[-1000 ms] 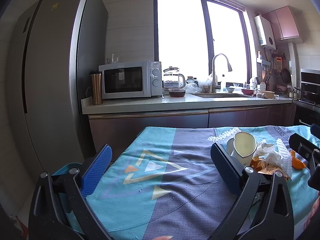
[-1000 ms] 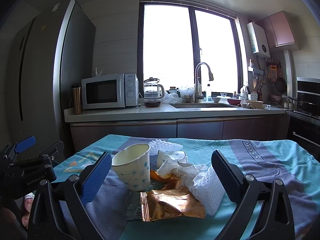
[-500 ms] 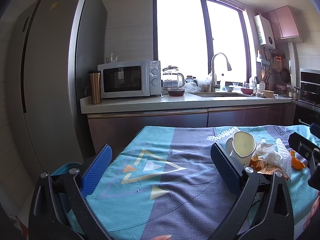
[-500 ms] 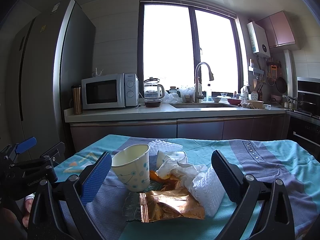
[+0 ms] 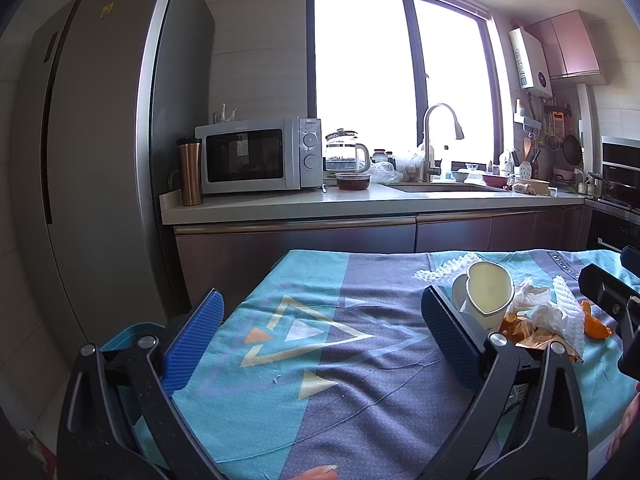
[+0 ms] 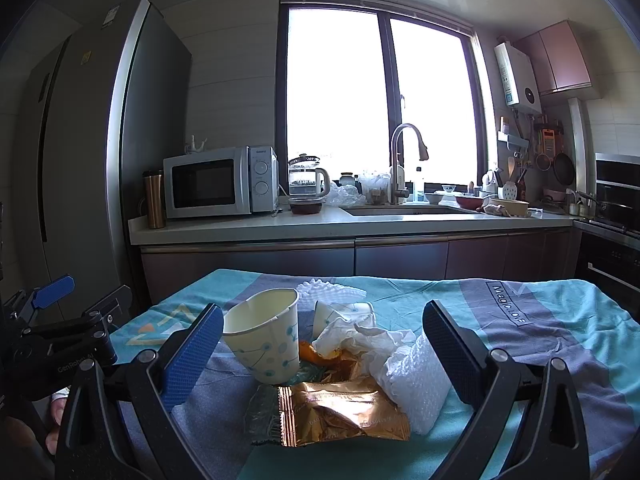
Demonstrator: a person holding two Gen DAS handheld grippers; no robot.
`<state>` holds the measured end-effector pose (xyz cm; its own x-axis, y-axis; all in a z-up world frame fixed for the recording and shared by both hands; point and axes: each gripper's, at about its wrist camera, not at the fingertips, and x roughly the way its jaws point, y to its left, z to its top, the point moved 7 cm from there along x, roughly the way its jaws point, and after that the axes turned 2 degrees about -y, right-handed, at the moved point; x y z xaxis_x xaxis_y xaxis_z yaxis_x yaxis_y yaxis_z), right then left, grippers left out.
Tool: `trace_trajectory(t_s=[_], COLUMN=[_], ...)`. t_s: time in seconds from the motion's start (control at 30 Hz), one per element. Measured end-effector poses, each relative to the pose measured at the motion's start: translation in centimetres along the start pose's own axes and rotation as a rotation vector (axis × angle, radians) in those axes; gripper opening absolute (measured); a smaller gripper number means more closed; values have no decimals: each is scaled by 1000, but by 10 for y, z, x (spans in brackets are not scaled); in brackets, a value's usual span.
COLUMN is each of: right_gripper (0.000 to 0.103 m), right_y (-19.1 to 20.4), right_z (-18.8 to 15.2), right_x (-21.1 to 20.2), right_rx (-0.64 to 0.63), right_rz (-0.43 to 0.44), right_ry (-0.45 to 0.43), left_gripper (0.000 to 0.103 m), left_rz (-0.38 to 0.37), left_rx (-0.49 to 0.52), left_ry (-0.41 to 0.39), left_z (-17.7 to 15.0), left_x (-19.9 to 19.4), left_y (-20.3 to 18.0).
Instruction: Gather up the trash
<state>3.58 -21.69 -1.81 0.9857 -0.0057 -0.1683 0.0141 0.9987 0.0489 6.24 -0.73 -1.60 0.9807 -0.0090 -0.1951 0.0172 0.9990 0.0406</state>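
Kitchen bench (image 6: pixel 540 344) held trash at lower centre; your right tool (image 6: pixel 322 354) gaped, empty, framing the paper cup (image 6: pixel 266 340), likely next.

- A table with a blue and grey cloth (image 6: pixel 520 344) lies under the right gripper (image 6: pixel 324 346).
- Between its fingers sit a paper cup (image 6: pixel 266 340), a gold wrapper (image 6: pixel 340 412), crumpled tissue (image 6: pixel 360 340) and white foam (image 6: pixel 416 380).

On the tablecloth (image 6: pixel 520 344) we count two paper cups (image 6: pixel 266 340) (image 6: pixel 344 314), one gold snack wrapper (image 6: pixel 340 412), one crumpled tissue (image 6: pixel 360 338), two white foam nets (image 6: pixel 416 384) (image 6: pixel 332 290), one orange peel (image 5: pixel 596 326). On the counter (image 6: pixel 320 230): one microwave (image 6: pixel 220 182), one glass kettle (image 6: pixel 306 180), one tumbler (image 6: pixel 154 200).
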Motion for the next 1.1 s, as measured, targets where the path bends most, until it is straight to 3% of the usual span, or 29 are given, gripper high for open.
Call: trace_trajectory(t_s=[0.33, 0.53, 0.83, 1.1], right_gripper=[96, 96, 96, 93], right_y=[-2, -11, -45, -69], right_z=[-2, -6, -24, -43], right_x=[3, 4, 23, 43], right_rx=[4, 16, 65, 113], right_rz=[4, 0, -30, -16], right_ry=[4, 15, 118, 233], left_gripper=[97, 97, 97, 88], left_rz=[-17, -64, -232, -340], left_rx=[13, 11, 46, 98], left_ry=[12, 57, 118, 168], left_z=[-3, -9, -17, -27], left_x=[5, 14, 32, 53], left_y=[-5, -12, -51, -91])
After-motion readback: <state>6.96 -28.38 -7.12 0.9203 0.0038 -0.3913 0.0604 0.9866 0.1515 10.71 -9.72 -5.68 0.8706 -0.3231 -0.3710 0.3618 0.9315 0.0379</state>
